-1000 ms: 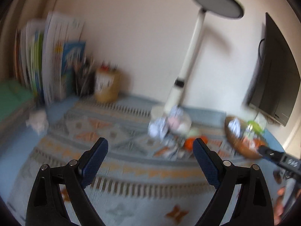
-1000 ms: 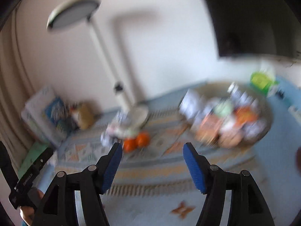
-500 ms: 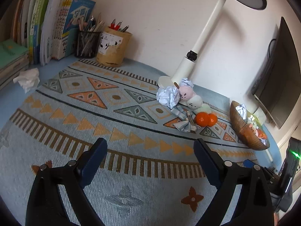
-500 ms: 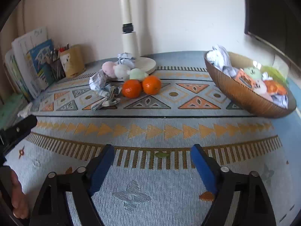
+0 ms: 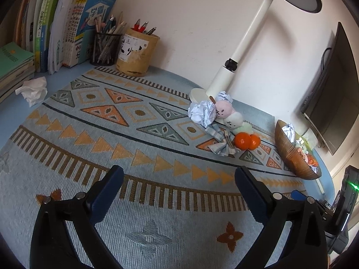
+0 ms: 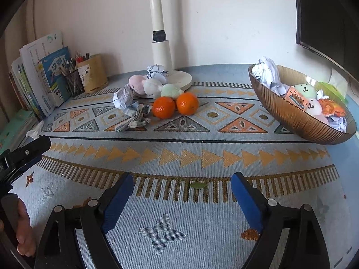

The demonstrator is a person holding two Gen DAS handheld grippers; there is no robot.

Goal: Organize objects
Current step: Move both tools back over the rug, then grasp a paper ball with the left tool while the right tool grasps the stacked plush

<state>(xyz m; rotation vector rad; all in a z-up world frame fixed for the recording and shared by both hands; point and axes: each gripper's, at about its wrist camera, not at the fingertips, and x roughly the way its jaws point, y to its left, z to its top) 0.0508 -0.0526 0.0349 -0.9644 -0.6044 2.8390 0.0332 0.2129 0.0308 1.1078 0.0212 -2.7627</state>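
Two oranges [image 6: 163, 107] lie mid-table on the patterned mat [image 6: 179, 201], beside a checked cloth [image 6: 133, 118], crumpled paper [image 6: 122, 98] and three small plush toys [image 6: 152, 87]. The left wrist view shows the same cluster, with the oranges [image 5: 242, 140] far ahead to the right. A brown ribbed bowl [image 6: 291, 116] at the right holds paper balls, plush toys and packets. My left gripper [image 5: 179, 172] hovers low over the mat, jaws opening, with nothing between them. My right gripper [image 6: 181, 177] is likewise opening and empty, well short of the oranges.
A white lamp base [image 6: 181, 80] stands behind the toys. Books [image 5: 56, 22], two pen holders [image 5: 134, 51] and a crumpled tissue [image 5: 33, 89] fill the far left. A dark monitor [image 5: 332, 100] hangs at the right. A small green leaf [image 6: 198, 185] lies on the mat.
Both grippers have dropped toward the mat and tipped downward, then settled. The right jaws have spread wider and the left jaws slightly wider.
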